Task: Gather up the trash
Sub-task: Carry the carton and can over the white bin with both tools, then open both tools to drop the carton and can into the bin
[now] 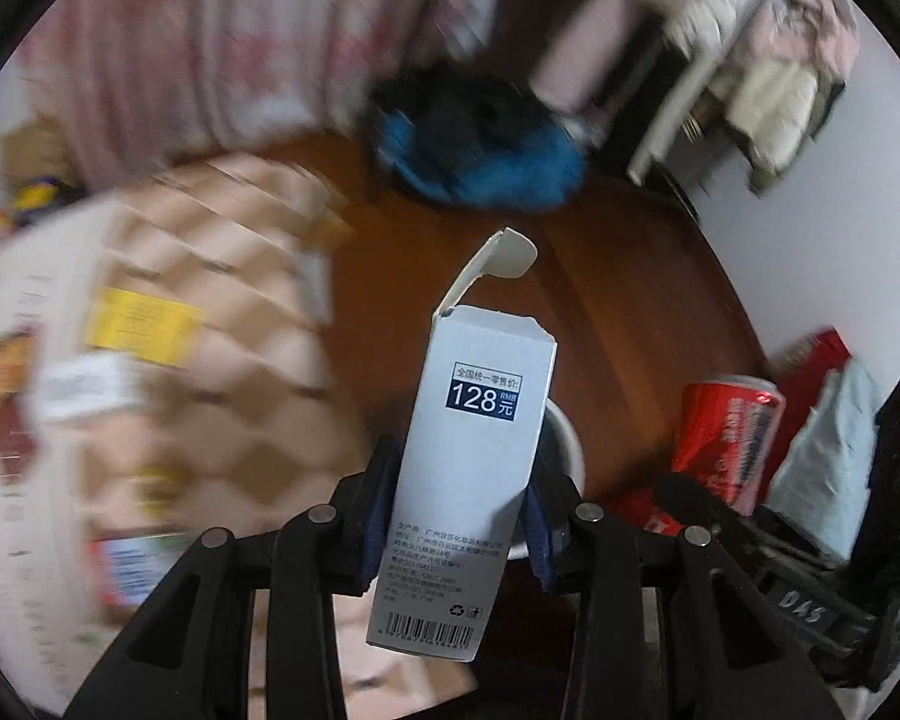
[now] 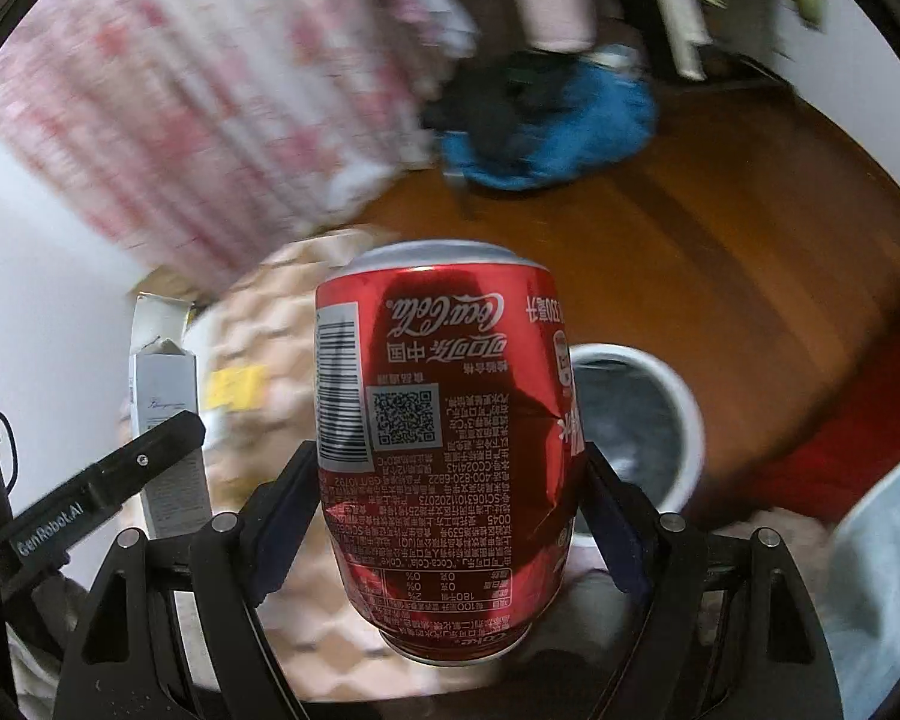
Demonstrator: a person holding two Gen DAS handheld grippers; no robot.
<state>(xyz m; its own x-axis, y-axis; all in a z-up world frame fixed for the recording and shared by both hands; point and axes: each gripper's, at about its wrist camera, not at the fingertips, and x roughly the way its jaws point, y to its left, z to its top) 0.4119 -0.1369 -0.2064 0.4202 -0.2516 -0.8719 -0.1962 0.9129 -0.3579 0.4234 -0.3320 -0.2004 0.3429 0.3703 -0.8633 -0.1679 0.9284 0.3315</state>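
Left wrist: left tool (image 1: 457,531) clamps carton (image 1: 468,474); right tool (image 2: 450,516) grips can (image 2: 444,450).

red cola can (image 2: 444,450), pale grey carton (image 1: 471,438), blue cloth (image 1: 480,162), reddish-brown floor (image 1: 630,276)

Left hand-held gripper (image 1: 459,516): pitched steeply down, jaws narrowed, blue pads clamped on both sides of a grey carton (image 1: 471,450), held upright. Right hand-held gripper (image 2: 450,516): also pitched steeply down, jaws wide, pads pressed on both sides of a dented red can (image 2: 444,450), can upside down.
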